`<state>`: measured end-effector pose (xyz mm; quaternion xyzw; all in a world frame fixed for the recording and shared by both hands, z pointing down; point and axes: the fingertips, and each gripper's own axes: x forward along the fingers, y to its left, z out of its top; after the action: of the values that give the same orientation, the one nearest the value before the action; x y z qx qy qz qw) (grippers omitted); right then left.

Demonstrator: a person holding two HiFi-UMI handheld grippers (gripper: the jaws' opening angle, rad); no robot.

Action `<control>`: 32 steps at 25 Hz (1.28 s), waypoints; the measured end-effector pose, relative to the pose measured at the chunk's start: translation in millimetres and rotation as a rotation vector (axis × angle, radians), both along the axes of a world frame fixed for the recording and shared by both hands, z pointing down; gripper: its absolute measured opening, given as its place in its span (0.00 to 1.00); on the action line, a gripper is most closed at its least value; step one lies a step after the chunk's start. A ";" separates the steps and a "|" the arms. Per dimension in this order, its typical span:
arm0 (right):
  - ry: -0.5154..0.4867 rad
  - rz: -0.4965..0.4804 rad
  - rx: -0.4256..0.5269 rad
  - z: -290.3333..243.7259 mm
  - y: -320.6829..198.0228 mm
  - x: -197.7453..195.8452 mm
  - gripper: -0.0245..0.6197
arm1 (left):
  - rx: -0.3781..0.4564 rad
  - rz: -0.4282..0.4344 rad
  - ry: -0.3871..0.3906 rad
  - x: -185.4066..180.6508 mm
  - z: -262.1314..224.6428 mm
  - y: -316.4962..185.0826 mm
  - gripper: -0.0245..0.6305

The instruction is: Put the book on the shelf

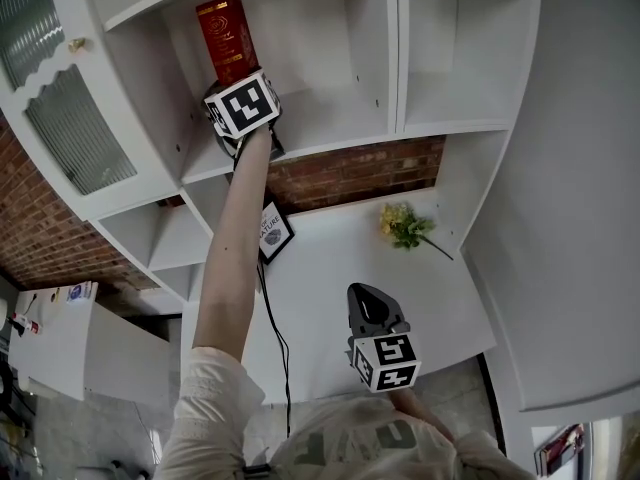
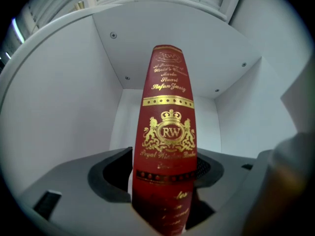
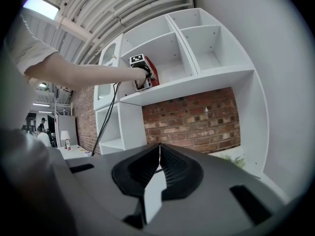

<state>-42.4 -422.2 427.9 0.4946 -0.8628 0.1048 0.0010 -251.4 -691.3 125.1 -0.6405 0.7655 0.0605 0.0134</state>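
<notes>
While the book (image 2: 167, 107) stands upright on the shelf (image 1: 330, 118), spine toward me, my left gripper (image 2: 165, 161) jaws sit loose either side; exit straight back. Right gripper (image 3: 158, 154) closed, empty, far below.

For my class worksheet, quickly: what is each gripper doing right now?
Left gripper: open, the red book standing between its jaws on the shelf.
Right gripper: shut, holding nothing.
</notes>
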 end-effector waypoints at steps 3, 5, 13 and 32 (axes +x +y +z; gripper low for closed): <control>0.013 -0.027 0.005 0.5 6.0 -5.6 0.06 | 0.029 0.000 0.004 0.5 0.3 13.0 0.51; 0.028 -0.043 0.009 1.1 9.8 -7.9 0.06 | 0.058 -0.002 -0.005 2.4 -1.1 24.0 0.53; 0.043 -0.092 -0.021 13.7 32.9 -12.5 0.06 | 0.358 0.174 0.041 45.1 13.1 164.4 0.54; 0.060 -0.118 0.234 -40.7 77.3 -13.1 0.06 | 0.139 0.215 -0.088 89.9 223.1 362.1 0.06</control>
<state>-55.6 -344.9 387.2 0.4427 -0.8962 -0.0118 -0.0246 -161.4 -329.2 348.2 -0.7185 0.6849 0.0864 0.0848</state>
